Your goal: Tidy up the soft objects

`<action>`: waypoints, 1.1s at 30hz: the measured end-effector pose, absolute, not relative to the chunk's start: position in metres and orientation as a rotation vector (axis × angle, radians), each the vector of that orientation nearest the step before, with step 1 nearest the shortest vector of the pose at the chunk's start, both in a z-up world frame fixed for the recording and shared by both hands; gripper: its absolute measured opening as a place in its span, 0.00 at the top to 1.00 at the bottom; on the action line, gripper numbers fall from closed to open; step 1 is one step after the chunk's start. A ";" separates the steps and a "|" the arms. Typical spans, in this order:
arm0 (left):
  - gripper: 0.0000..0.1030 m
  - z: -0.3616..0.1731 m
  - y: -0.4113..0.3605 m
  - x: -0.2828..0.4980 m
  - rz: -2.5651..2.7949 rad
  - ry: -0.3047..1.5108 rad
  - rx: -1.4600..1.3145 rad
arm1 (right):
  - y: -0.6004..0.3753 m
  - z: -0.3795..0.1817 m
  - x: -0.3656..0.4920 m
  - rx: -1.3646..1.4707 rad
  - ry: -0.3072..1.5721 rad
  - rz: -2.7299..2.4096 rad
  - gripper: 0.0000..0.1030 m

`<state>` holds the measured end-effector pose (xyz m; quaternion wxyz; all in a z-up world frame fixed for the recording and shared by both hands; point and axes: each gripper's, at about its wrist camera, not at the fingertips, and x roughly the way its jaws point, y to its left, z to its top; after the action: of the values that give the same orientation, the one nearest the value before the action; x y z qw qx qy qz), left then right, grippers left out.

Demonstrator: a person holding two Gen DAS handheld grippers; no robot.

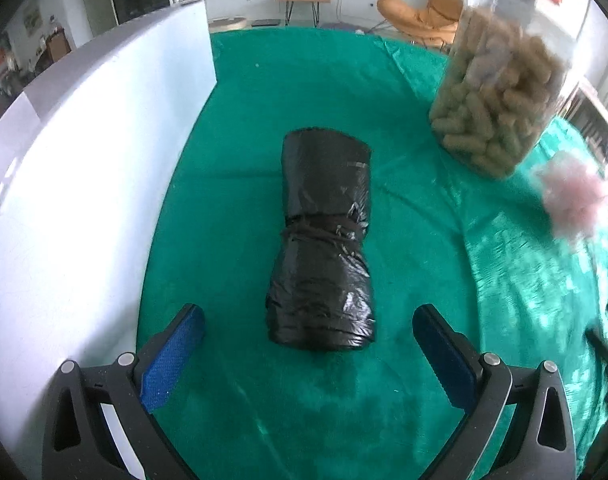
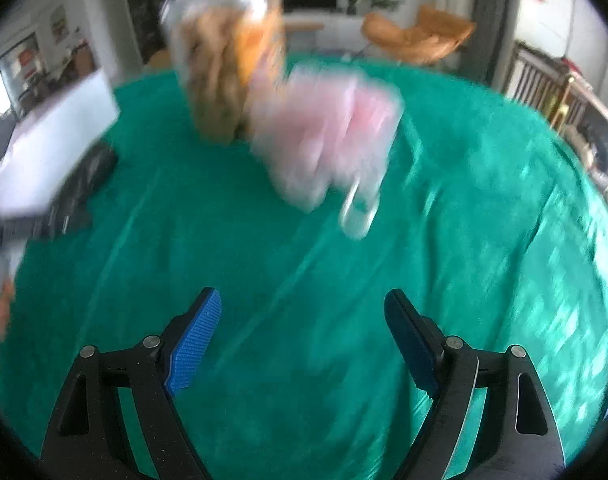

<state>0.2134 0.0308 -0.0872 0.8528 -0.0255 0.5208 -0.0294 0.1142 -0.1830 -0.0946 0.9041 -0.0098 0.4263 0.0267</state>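
A rolled black plastic bag bundle tied in the middle lies on the green cloth. My left gripper is open, with its near end between the blue pads. A clear jar of tan foam pieces stands at the right. A pink fluffy object lies right of it. In the blurred right wrist view the pink object lies beside the jar, far ahead of my open, empty right gripper. The black bundle shows at left.
A white bin wall runs along the left side of the cloth, also in the right wrist view. An orange chair and a room with shelves lie beyond the table's far edge.
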 end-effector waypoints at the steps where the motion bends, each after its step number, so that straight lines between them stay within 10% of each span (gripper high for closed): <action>1: 0.02 -0.084 0.032 0.213 -0.061 1.088 -0.057 | -0.186 -0.081 0.126 -0.029 0.856 0.033 0.17; 4: 0.24 -0.080 0.031 0.217 -0.041 1.077 -0.025 | -0.188 -0.056 0.170 -0.037 0.834 -0.016 0.16; 6: 0.58 -0.082 0.029 0.221 -0.029 1.068 -0.011 | -0.187 -0.062 0.201 -0.025 0.885 -0.020 0.16; 8: 0.58 -0.084 0.029 0.223 -0.031 1.047 -0.004 | -0.187 -0.087 0.230 -0.013 1.007 0.011 0.22; 9: 0.59 -0.084 0.032 0.223 -0.036 1.039 -0.023 | -0.189 -0.098 0.236 -0.013 1.039 0.005 0.67; 10: 0.59 -0.082 0.035 0.222 -0.041 1.030 -0.051 | -0.194 -0.102 0.237 -0.012 1.043 -0.015 0.82; 33: 0.61 0.096 0.070 0.264 -0.138 0.767 -0.290 | -0.118 0.094 0.274 -0.105 0.809 0.165 0.83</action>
<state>0.2639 0.0698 0.0965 0.9149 -0.1408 0.3724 -0.0672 0.2742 -0.1183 0.0944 0.9147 -0.0510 0.3928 0.0800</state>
